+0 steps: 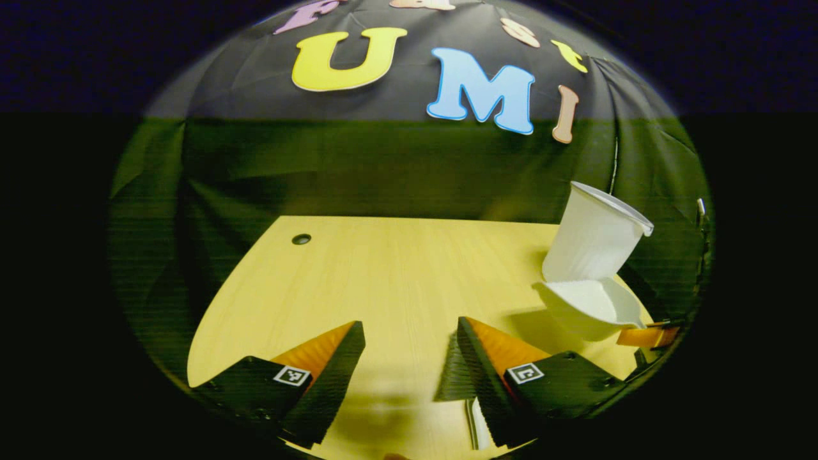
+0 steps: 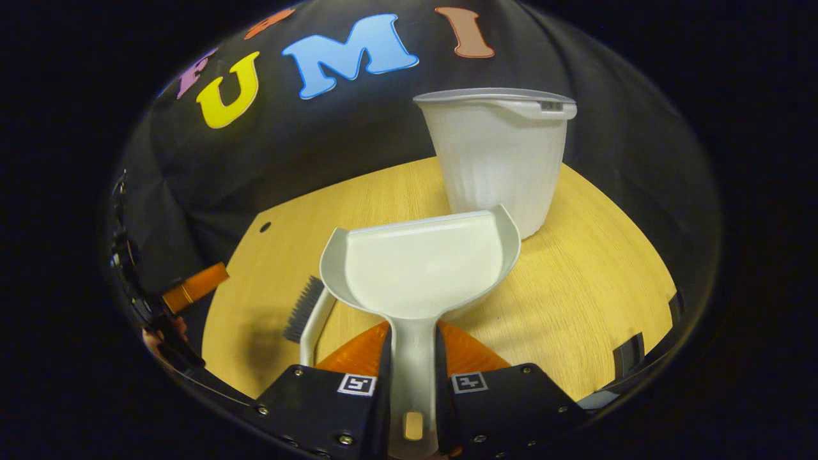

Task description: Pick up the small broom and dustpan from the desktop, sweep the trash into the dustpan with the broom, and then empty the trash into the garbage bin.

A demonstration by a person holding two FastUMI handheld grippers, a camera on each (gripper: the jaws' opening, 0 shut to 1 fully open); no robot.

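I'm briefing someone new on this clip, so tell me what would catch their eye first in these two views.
First the white dustpan, held level above the wooden desktop, its handle clamped in the right gripper. Just behind it stands the white ribbed garbage bin. The small broom, dark bristles up, lies on the desktop left of the dustpan, and the left gripper hangs open over bare wood.

The left tool (image 1: 406, 364) hangs open over the pale wooden surface (image 1: 396, 268). Right of it, the white plastic dustpan (image 1: 588, 306) sits just below the white ribbed plastic bin (image 1: 594, 239).
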